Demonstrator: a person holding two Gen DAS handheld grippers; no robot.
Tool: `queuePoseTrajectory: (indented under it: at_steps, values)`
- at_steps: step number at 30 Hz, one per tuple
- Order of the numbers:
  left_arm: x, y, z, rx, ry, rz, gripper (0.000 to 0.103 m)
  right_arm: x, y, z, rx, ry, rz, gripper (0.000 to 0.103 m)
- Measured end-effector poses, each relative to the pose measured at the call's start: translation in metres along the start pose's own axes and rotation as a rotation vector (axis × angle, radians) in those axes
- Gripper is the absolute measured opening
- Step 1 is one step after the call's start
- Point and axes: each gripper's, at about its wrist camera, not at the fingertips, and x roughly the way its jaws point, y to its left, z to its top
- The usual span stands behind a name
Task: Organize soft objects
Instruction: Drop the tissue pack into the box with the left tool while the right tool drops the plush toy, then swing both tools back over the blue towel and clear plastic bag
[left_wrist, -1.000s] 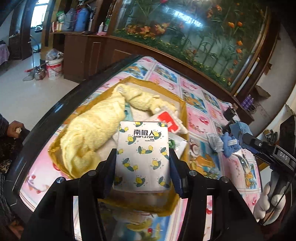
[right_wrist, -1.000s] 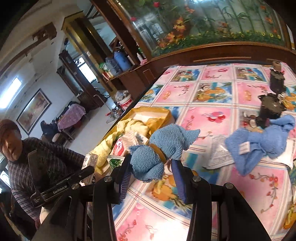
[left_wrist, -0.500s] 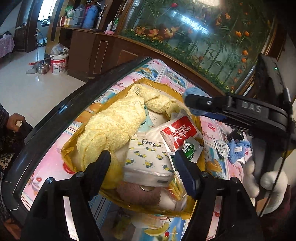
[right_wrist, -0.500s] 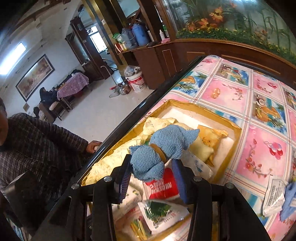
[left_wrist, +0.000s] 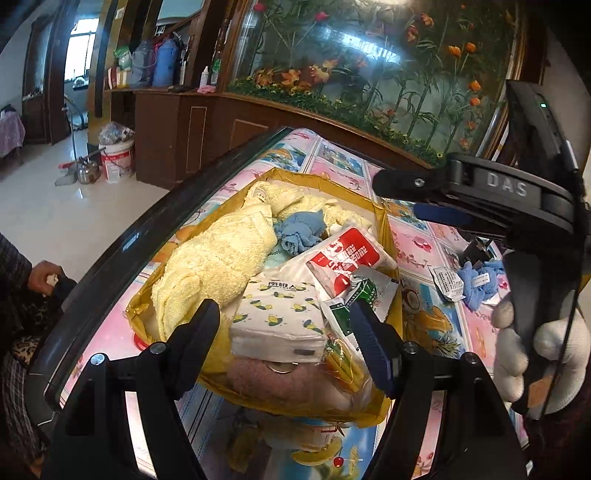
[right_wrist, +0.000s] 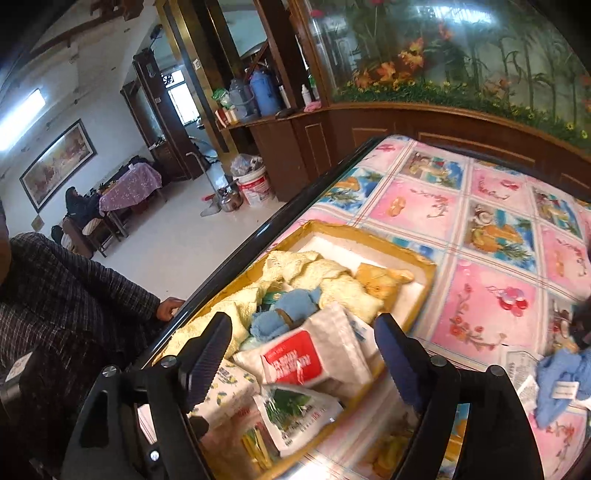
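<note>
Blue rolled cloth (right_wrist: 282, 314) lies in the yellow-lined box (right_wrist: 424, 288) at frame centre, beside a yellow towel (left_wrist: 218, 266); left gripper (left_wrist: 284, 332) and right gripper (right_wrist: 303, 354) both spread wide, holding nothing.

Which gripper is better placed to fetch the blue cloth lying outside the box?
Right. The right gripper is open and empty, and the loose blue cloth lies on its side; the left gripper hangs over the yellow-lined box.

Bright daylight via window (left_wrist: 79, 55), glare on floor, heavy fisheye warp w/ dark corners, right view motion-blurred
</note>
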Motion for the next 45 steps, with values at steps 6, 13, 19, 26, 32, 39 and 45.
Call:
queuePoseTrajectory:
  at_steps: [6, 13, 19, 26, 32, 39, 45]
  values:
    - [-0.016, -0.032, -0.004, 0.100, -0.047, 0.085, 0.079, -0.059, -0.033, -0.037, 0.016, -0.075, -0.084, 0.088]
    - [-0.032, -0.072, -0.011, 0.182, -0.081, 0.165, 0.084, -0.104, -0.074, -0.072, 0.107, -0.108, -0.118, 0.089]
    - [-0.034, -0.106, -0.017, 0.257, -0.060, 0.141, 0.084, -0.129, -0.111, -0.094, 0.176, -0.130, -0.152, 0.089]
    - [-0.026, -0.132, -0.027, 0.316, -0.009, 0.151, 0.084, -0.144, -0.157, -0.114, 0.297, -0.156, -0.156, 0.089]
    - [-0.015, -0.145, -0.033, 0.347, 0.033, 0.163, 0.084, -0.150, -0.185, -0.126, 0.360, -0.168, -0.163, 0.089]
    - [-0.006, -0.166, -0.036, 0.396, 0.068, 0.142, 0.084, -0.162, -0.217, -0.136, 0.432, -0.190, -0.196, 0.089]
    - [0.015, -0.180, -0.016, 0.352, 0.192, -0.063, 0.083, -0.181, -0.258, -0.135, 0.512, -0.226, -0.264, 0.090]
